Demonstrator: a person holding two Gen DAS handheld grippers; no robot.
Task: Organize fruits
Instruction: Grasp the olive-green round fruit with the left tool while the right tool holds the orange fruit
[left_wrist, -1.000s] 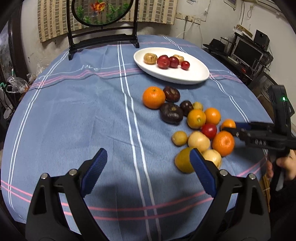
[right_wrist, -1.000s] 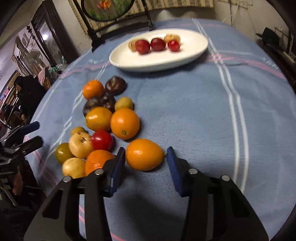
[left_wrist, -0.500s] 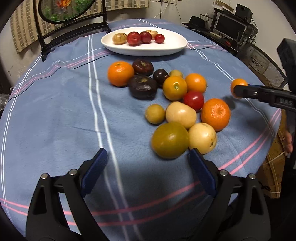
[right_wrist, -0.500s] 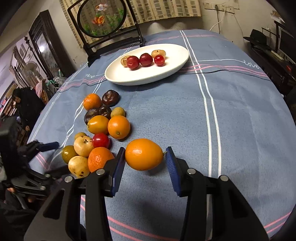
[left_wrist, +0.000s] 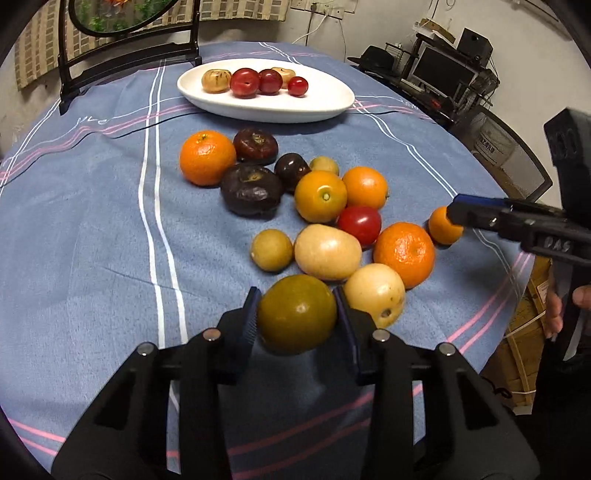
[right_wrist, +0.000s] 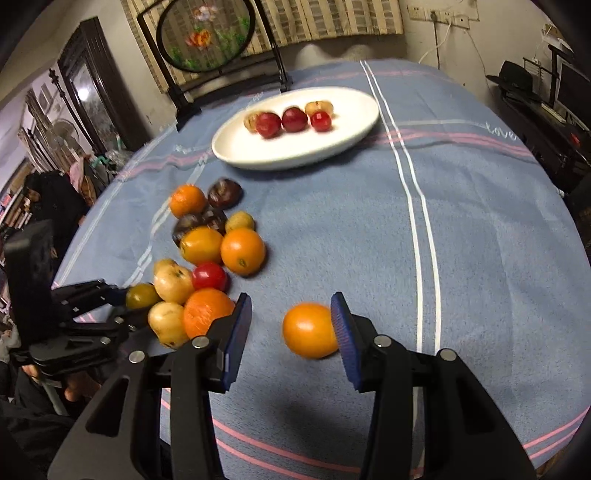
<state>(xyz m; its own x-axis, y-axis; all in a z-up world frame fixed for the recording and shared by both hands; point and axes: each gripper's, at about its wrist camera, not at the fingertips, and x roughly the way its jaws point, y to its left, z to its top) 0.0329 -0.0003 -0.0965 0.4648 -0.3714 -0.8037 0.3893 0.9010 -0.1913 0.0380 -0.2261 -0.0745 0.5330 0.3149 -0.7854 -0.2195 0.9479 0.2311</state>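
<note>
- Left gripper: jaws have just been closing and now clamp the olive-green fruit across its widest part, at the near edge of the fruit pile.
- Fruit: round, smooth and glossy, probably light, firm and slippery. Hold it at the equator with moderate squeeze.
- Right gripper: jaws apart. The orange touches one pad only.
- White plate: likely destination, well beyond the pile.
</note>
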